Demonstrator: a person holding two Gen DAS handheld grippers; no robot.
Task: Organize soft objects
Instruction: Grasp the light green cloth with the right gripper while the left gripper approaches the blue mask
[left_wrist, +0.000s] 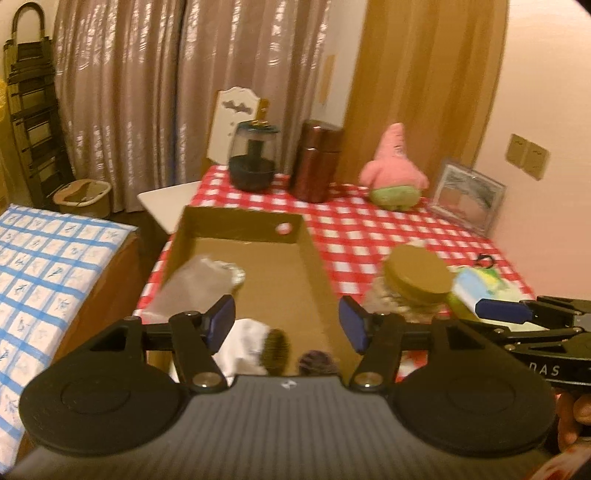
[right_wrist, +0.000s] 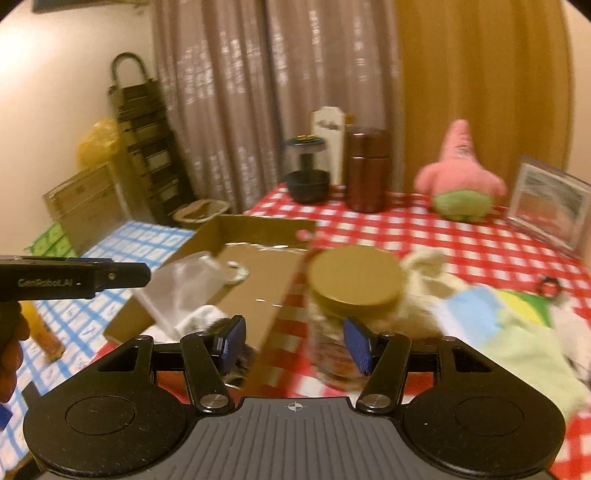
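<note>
A shallow cardboard box lies on the red checked tablecloth. In it are a clear pouch, a white cloth and dark fuzzy items. My left gripper is open and empty above the box's near end. My right gripper is open and empty, just before a jar with a tan lid. A cream soft toy, a green cloth and a pink starfish plush lie on the table.
A dark glass jar, a brown canister and a photo frame stand at the table's back. A blue checked surface lies left of the table. Curtains and a folded rack stand behind.
</note>
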